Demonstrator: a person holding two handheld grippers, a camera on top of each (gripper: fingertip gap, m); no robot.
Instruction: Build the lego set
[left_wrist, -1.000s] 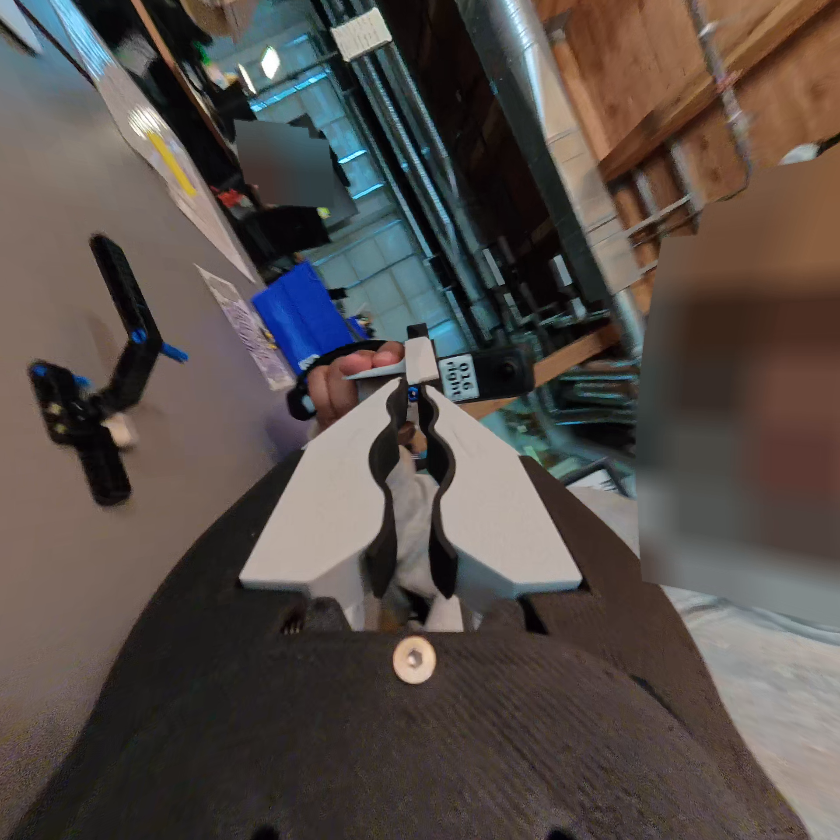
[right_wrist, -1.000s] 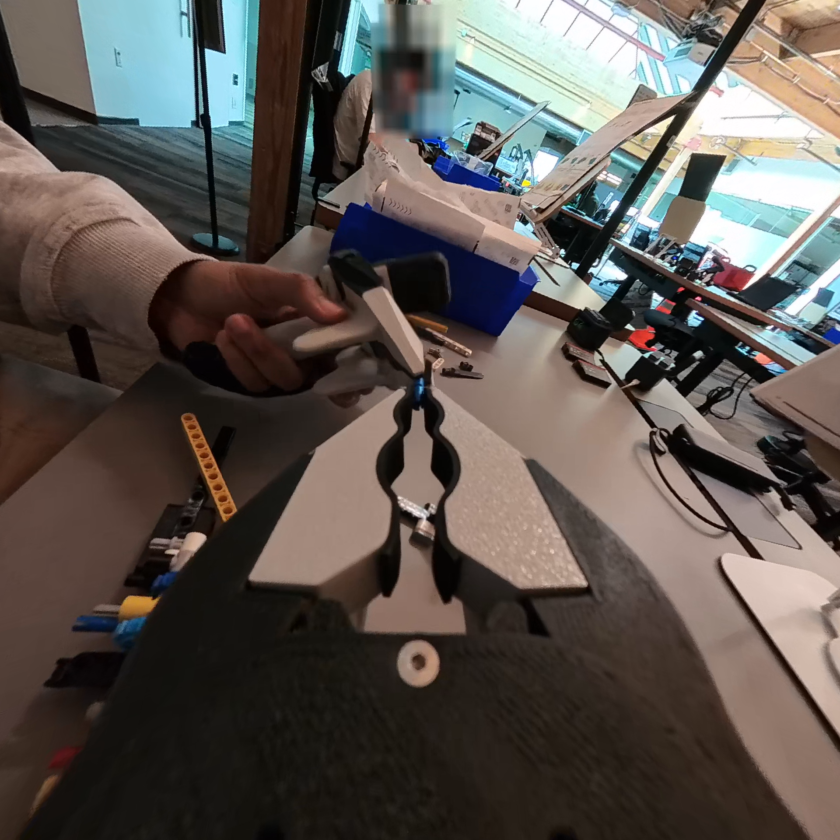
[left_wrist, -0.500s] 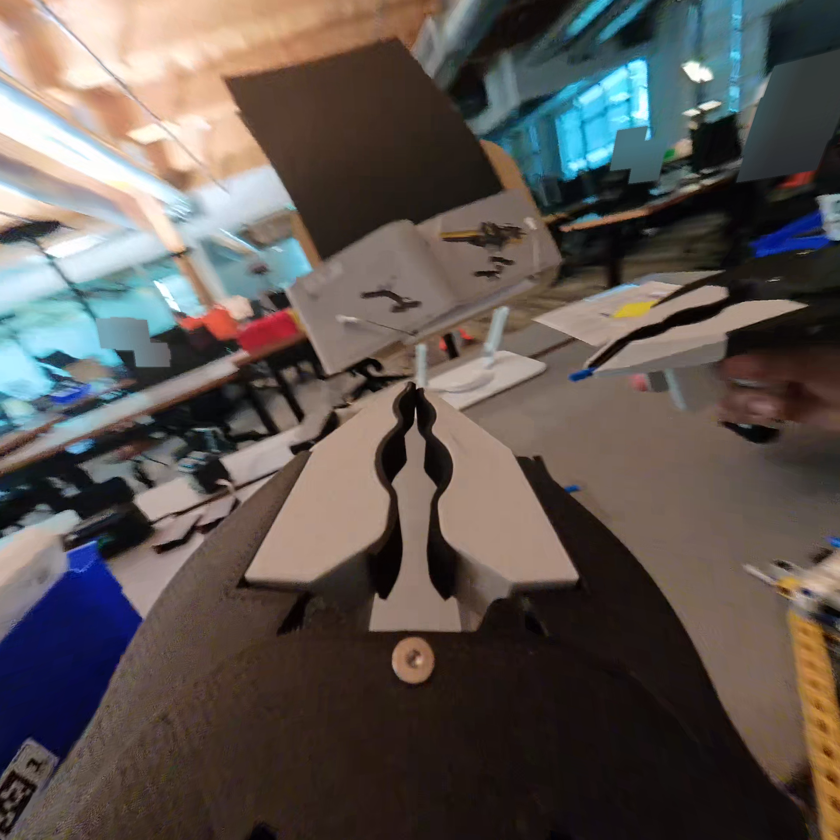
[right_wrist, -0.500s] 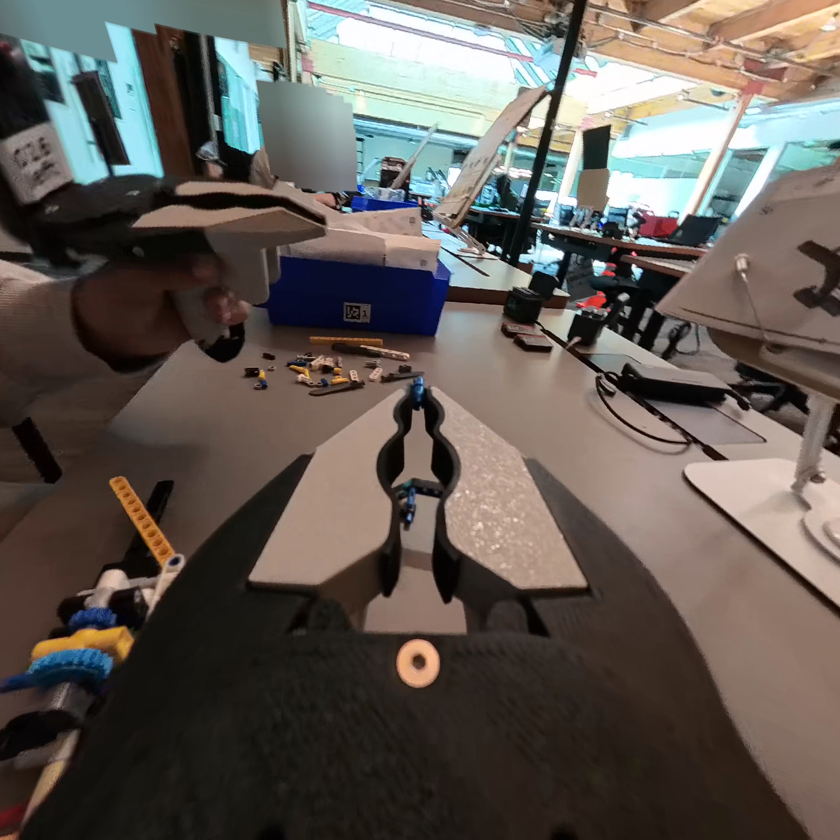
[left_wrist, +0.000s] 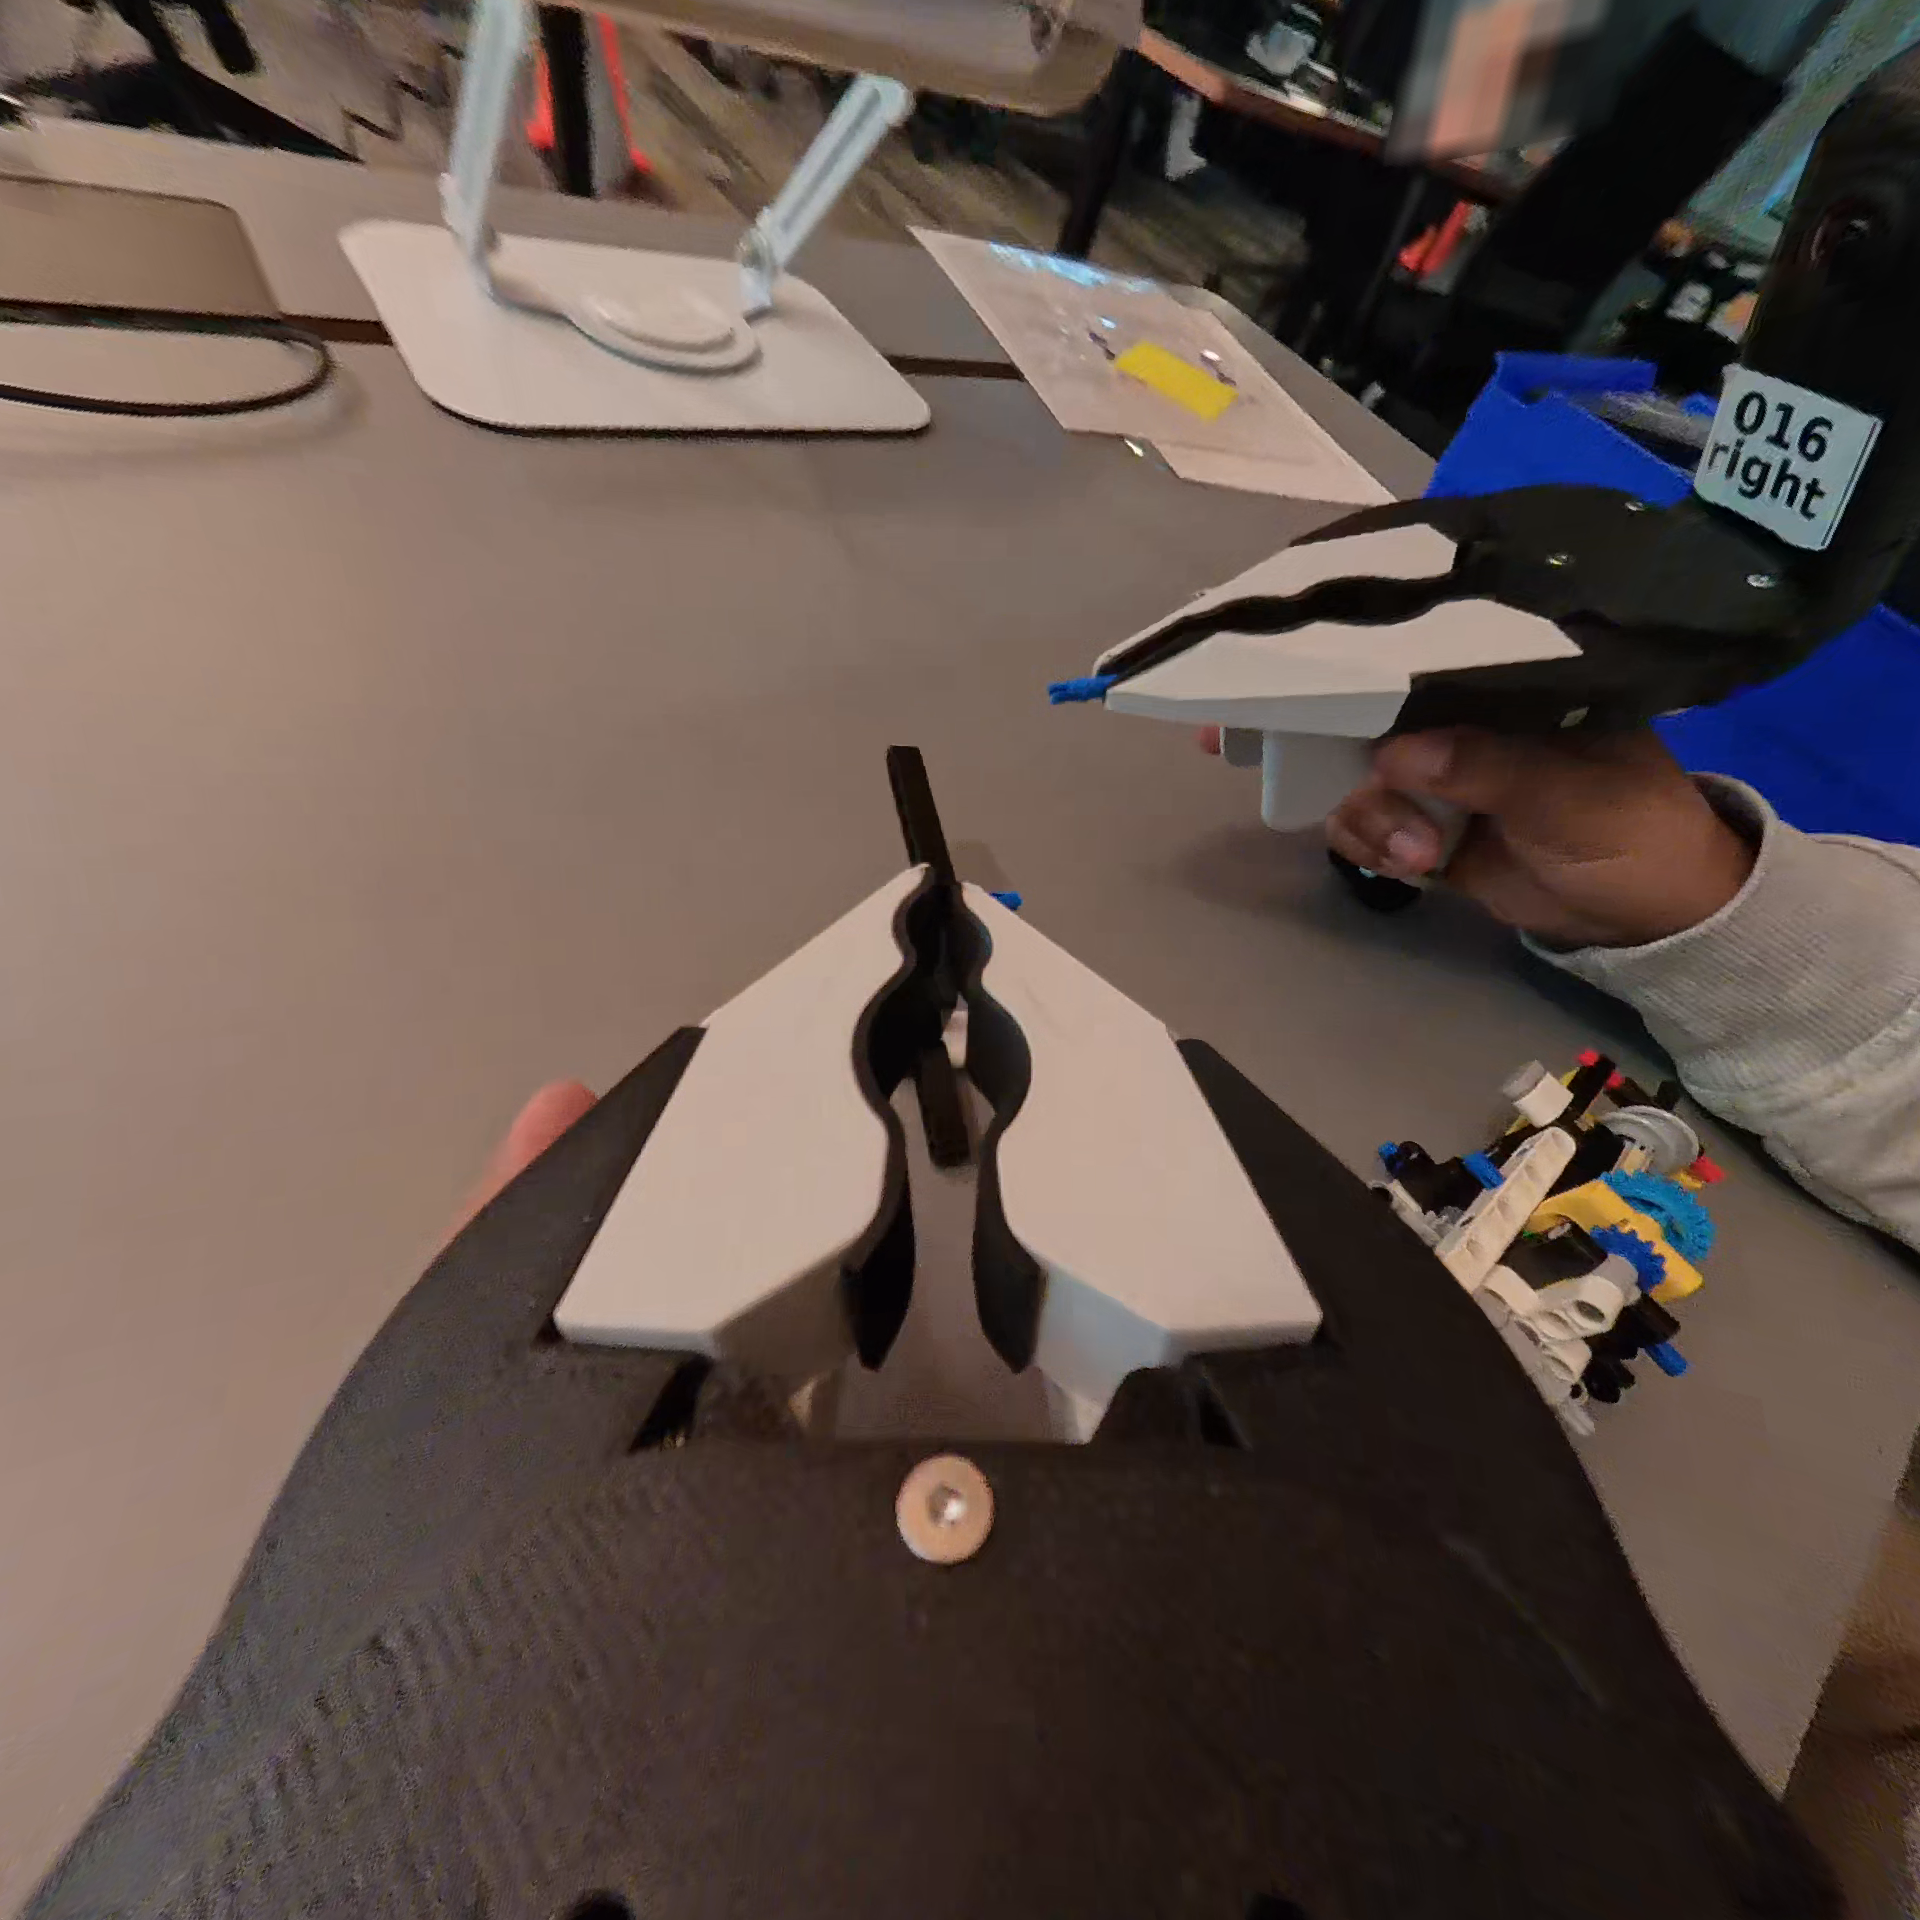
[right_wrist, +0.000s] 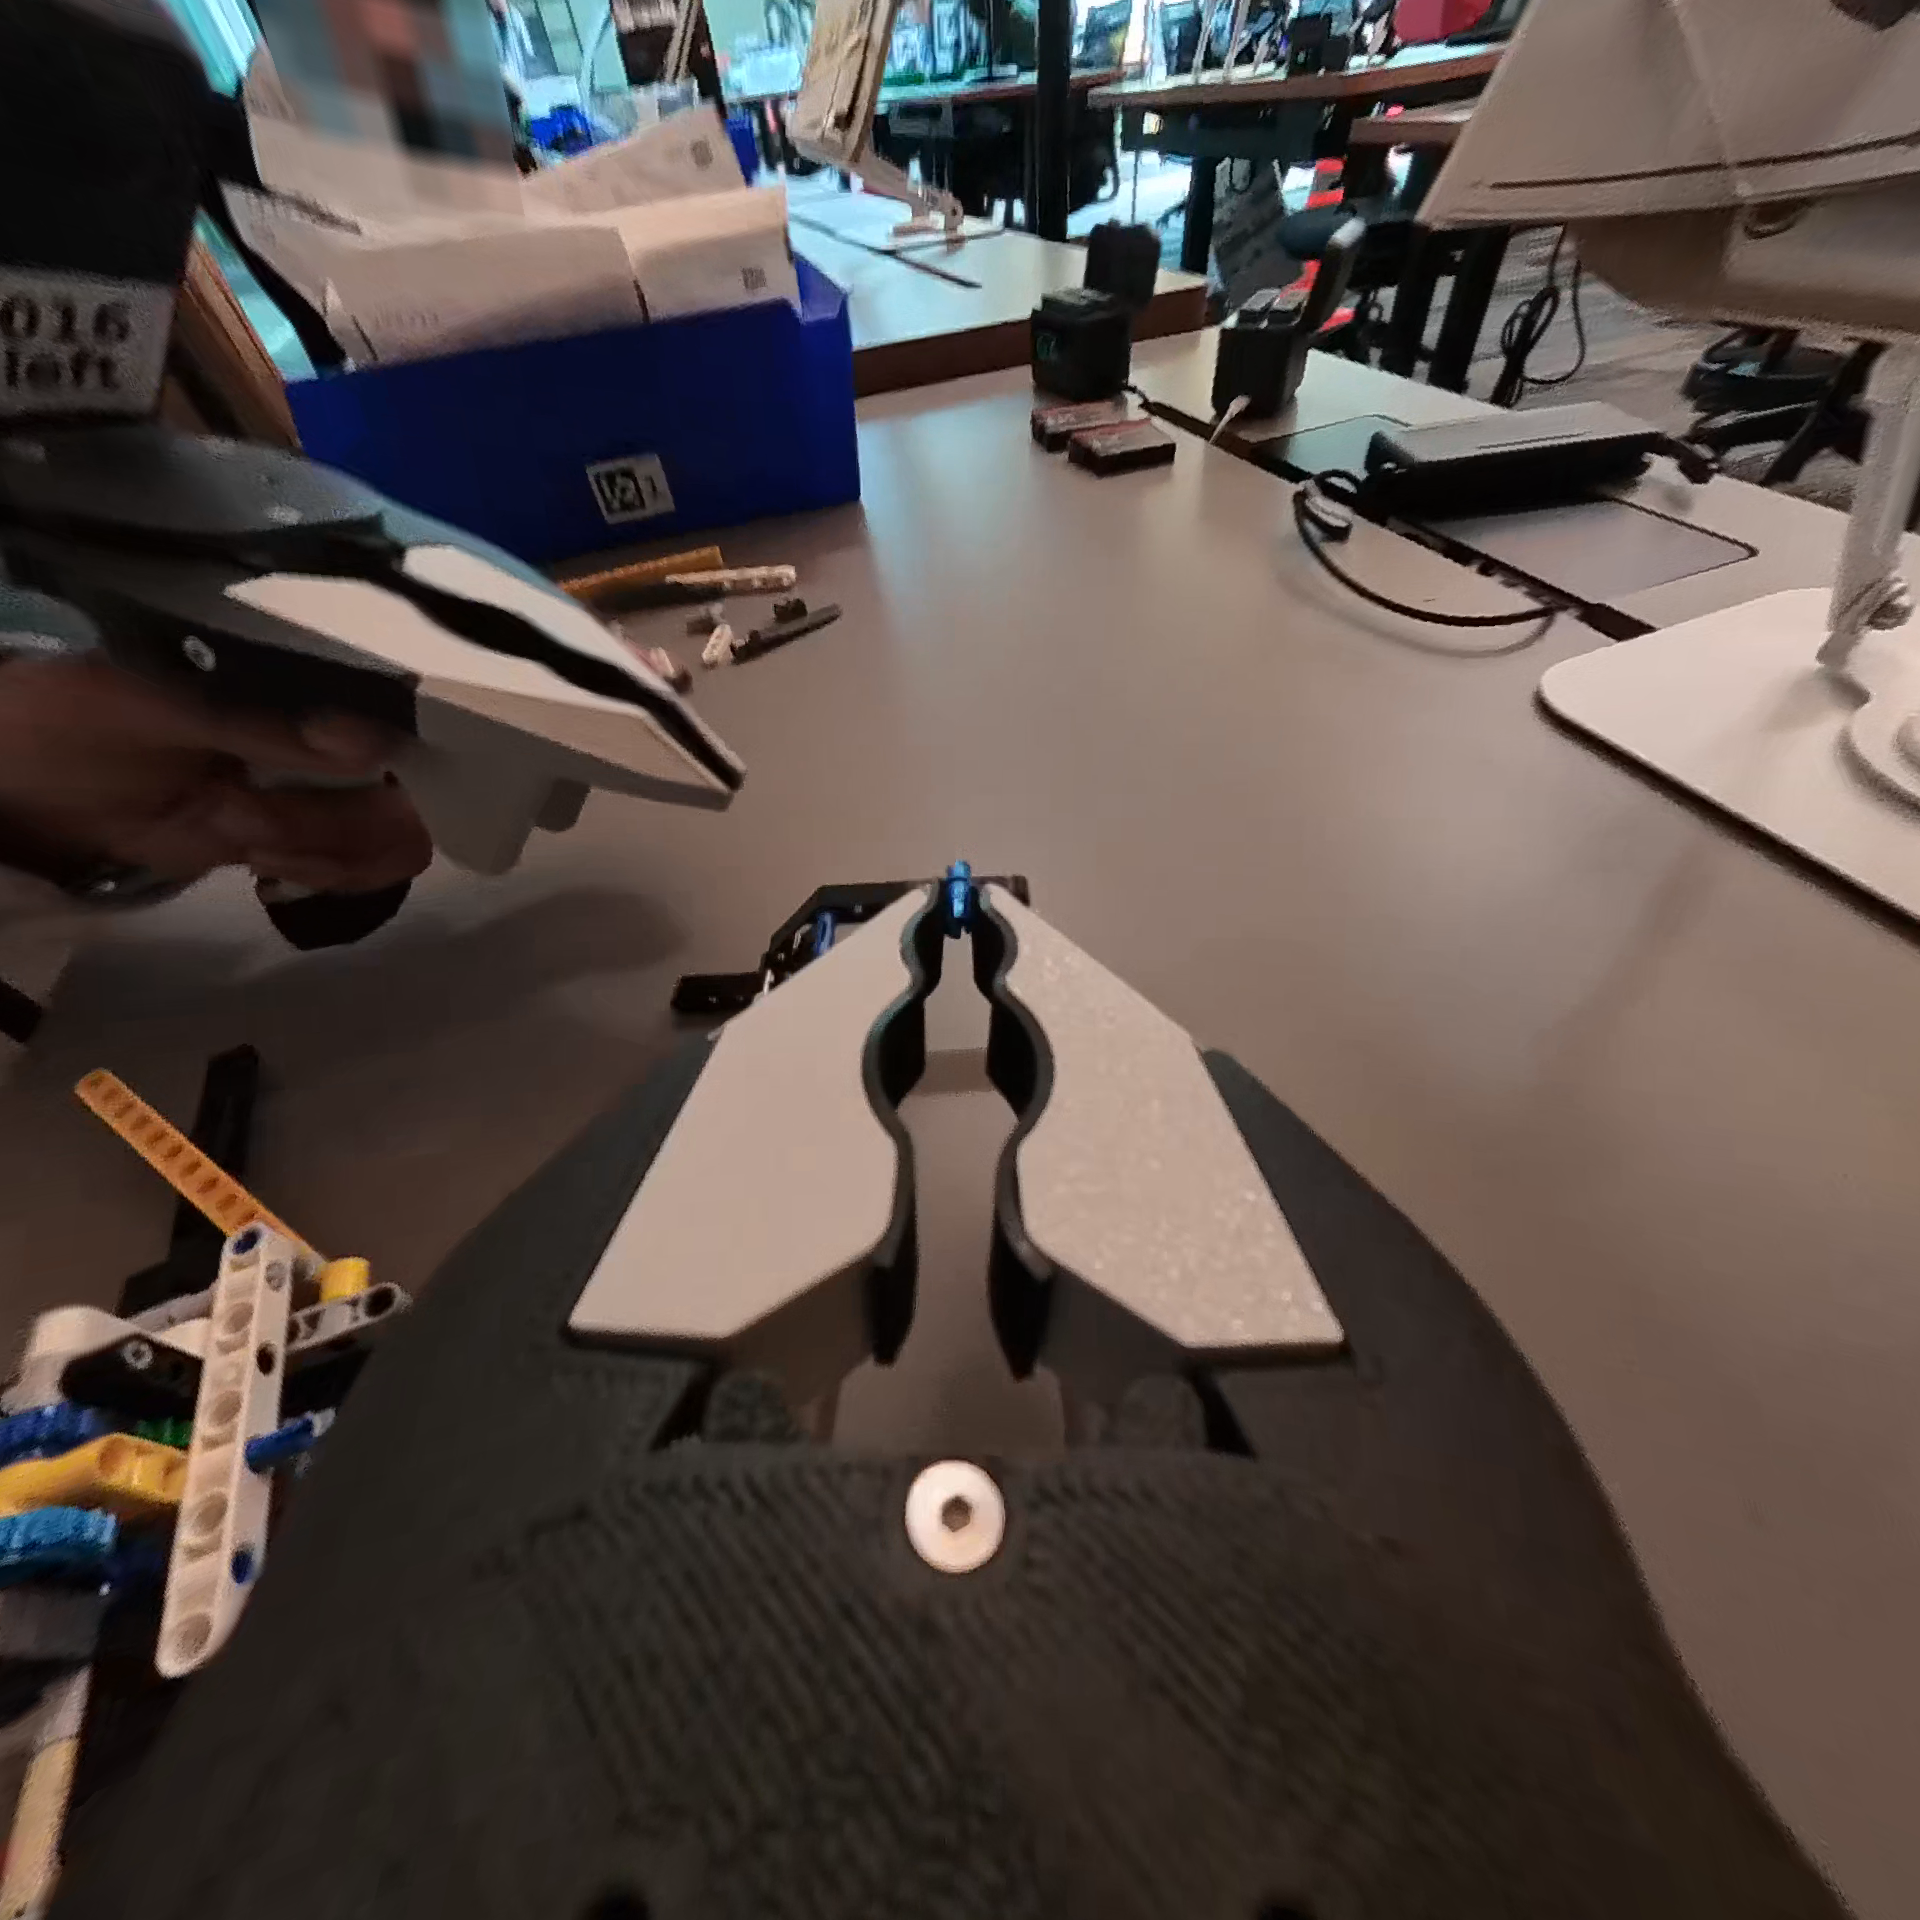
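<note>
My right gripper is shut on a small blue pin and hovers just over a black lego assembly lying on the grey table. In the left wrist view the right gripper comes in from the right with the blue pin sticking out of its tip. My left gripper is shut and empty, and the black assembly shows past its tips and through the gap. In the right wrist view the left gripper is held above the table on the left.
A partly built yellow, white and blue model lies near the front, also in the right wrist view. A blue bin with loose parts before it stands behind. A white stand base, a paper sheet and a cable are nearby. Spacing between my two grippers at the tips: around 7 cm.
The two grippers, tip to tip at the blue pin a second ago, have parted. The left one swung round and down toward the table. The right one lowered over the black assembly, still holding the pin.
</note>
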